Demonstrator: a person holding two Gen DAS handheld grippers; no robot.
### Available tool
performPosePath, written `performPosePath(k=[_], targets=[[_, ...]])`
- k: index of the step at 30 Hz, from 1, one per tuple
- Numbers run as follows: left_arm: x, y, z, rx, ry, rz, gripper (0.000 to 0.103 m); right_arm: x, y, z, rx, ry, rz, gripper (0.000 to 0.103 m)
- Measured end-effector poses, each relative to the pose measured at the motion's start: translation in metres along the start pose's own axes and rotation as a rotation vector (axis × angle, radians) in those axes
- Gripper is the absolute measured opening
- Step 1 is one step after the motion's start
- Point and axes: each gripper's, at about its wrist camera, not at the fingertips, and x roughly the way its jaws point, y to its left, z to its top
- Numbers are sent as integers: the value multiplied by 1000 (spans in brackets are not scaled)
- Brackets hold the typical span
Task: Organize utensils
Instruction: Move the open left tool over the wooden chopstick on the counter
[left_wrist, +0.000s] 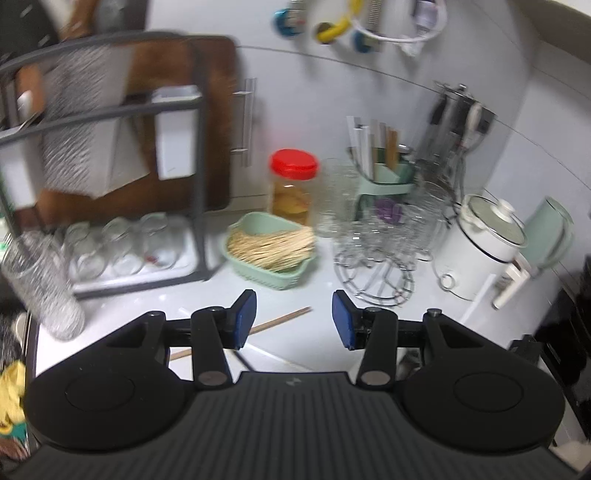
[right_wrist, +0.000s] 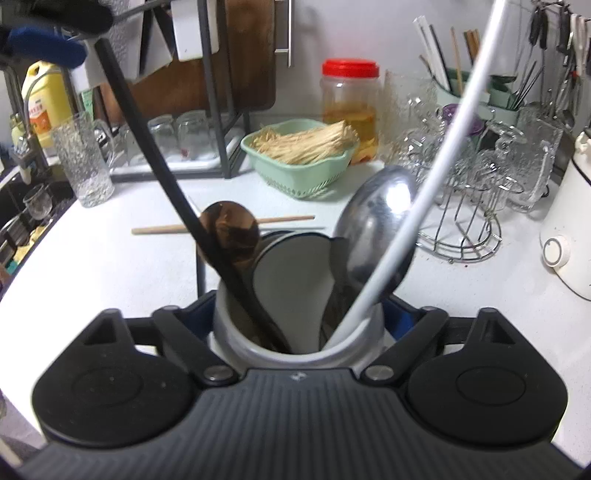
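Your right hand-held gripper (right_wrist: 297, 325) clamps the grey utensil holder (right_wrist: 295, 347) on the table (right_wrist: 110, 266), steadying it while ladles stand inside. A loose chopstick (right_wrist: 221, 224) lies just beyond, likely next. Your left hand-held gripper (left_wrist: 293, 319) hangs half open, empty, above that chopstick (left_wrist: 284, 318).

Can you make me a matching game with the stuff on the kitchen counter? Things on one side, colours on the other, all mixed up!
Things:
1. jar lid
2. basket
3. chopstick lying on the counter
4. big spoon in the holder

Colours:
A. shiny silver
B. light wood
C. red
D. pale green

Pairs: 1-C, 2-D, 3-B, 4-A
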Motion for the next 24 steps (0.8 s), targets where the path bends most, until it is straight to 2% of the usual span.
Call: performPosePath(k=[5,8,11,17,24], targets=[[1,35,-17,-76,6,34,51,3,2,4,-1,38,-14,90],[2,49,-28,-97,25,25,51,4,2,5,6,52,-18,90],[6,57,-39,-72,48,35,51,4,4,6,5,60,-29,90],[24,78,-55,-37,92,2,51,6,7,8,20,79,-60,90],[76,117,-66,18,151,-59,51,7,12,10,68,97,-108,90]])
